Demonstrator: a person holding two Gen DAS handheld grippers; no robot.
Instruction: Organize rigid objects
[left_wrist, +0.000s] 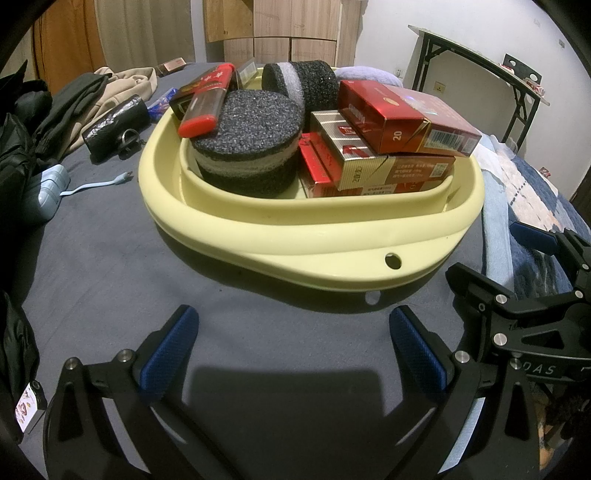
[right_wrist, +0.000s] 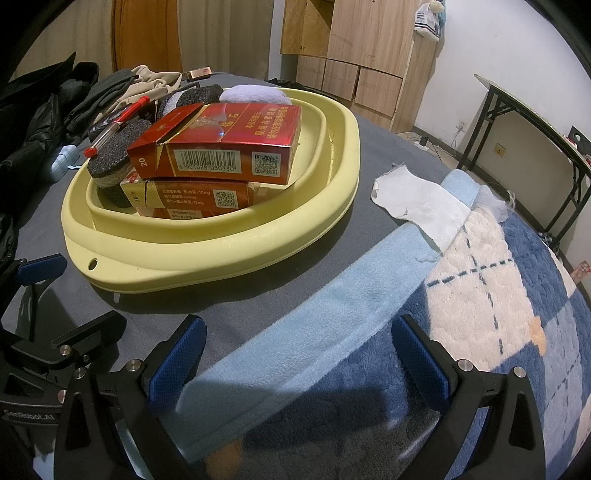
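Note:
A pale yellow basin (left_wrist: 295, 240) sits on the grey bed sheet. In it are stacked red cigarette packs (left_wrist: 402, 118), dark foam rounds (left_wrist: 255, 136) and a red lighter (left_wrist: 207, 103). The basin (right_wrist: 221, 251) and the top red pack (right_wrist: 221, 144) also show in the right wrist view. My left gripper (left_wrist: 291, 347) is open and empty just in front of the basin. My right gripper (right_wrist: 299, 354) is open and empty over the blue blanket, right of the basin; it also shows in the left wrist view (left_wrist: 491, 258).
Dark and beige clothes (left_wrist: 74, 107), a black roll (left_wrist: 114, 125) and a light blue cable (left_wrist: 96, 184) lie left of the basin. A blue and white blanket (right_wrist: 461, 295) and a white cloth (right_wrist: 417, 203) lie to its right. A folding table (right_wrist: 535, 122) stands at the far right.

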